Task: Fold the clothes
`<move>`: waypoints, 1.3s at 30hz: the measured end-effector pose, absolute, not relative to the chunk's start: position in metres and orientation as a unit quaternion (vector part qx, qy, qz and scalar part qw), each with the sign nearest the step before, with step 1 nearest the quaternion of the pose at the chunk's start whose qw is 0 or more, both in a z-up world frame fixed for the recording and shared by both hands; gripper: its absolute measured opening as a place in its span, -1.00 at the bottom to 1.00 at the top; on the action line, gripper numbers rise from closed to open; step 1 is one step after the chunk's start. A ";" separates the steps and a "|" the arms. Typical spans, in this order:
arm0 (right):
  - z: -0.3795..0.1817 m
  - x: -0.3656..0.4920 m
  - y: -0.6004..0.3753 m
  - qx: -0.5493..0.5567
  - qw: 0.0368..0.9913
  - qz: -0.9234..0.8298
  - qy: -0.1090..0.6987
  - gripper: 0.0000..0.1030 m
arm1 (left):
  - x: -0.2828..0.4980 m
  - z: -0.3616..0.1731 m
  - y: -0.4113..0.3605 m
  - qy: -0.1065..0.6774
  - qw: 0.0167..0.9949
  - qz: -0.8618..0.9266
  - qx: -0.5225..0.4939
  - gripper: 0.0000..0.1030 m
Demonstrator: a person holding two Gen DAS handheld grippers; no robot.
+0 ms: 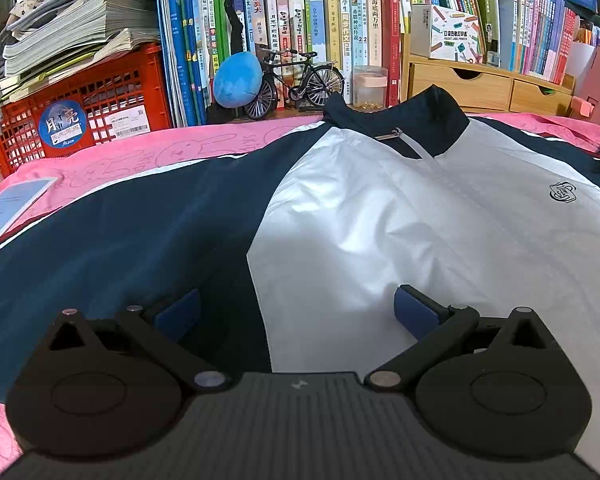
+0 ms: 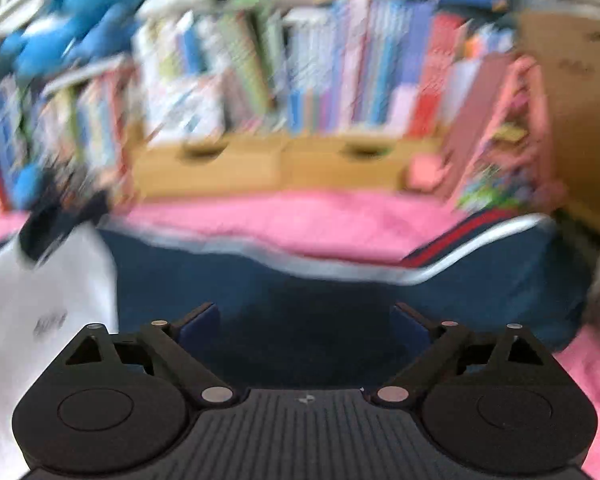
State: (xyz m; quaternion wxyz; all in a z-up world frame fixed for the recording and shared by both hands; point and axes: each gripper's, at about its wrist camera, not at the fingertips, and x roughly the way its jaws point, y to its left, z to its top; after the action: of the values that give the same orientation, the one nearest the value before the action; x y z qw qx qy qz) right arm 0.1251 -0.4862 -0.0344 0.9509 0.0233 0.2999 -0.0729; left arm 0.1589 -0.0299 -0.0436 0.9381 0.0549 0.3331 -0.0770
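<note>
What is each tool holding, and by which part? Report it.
Nothing is held. The left tool is open above the jacket, and the right tool is open above its navy sleeve. Neither has cloth between its fingers.

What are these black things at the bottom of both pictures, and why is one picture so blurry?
They are hand-held tongs; a person carries one in each hand, each with a camera looking along its two fingers. The sharp picture comes from the left tongs, open above a navy and white jacket spread on a pink towel. The blurred one comes from the right tongs, also open, over the jacket's navy sleeve; the blur suggests that hand is moving. Neither holds anything. Books line the back.
</note>
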 end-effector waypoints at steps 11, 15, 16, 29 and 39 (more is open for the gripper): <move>-0.037 0.124 -0.488 -0.044 0.913 -0.245 0.323 0.78 | 0.159 -0.043 -0.027 0.333 0.938 -0.081 0.056 1.00; -0.025 0.128 -0.406 -0.088 0.941 -0.131 0.298 0.74 | 0.159 -0.043 -0.026 0.333 0.938 -0.081 0.057 1.00; -0.029 0.136 -0.391 -0.084 0.942 -0.111 0.304 0.72 | 0.159 -0.043 -0.026 0.333 0.938 -0.082 0.057 1.00; -0.071 0.250 -0.263 -0.008 0.933 0.018 0.359 0.99 | 0.159 -0.043 -0.025 0.335 0.937 -0.083 0.053 1.00; -0.071 0.281 -0.284 0.029 0.932 -0.067 0.355 1.00 | 0.160 -0.043 -0.019 0.339 0.937 -0.078 0.039 1.00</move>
State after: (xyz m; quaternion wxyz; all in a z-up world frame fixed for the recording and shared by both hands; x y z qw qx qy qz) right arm 0.2807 -0.2843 -0.0714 0.9320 0.0287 0.3551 -0.0671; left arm 0.1600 -0.0195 -0.0434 0.9365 0.0391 0.3395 -0.0785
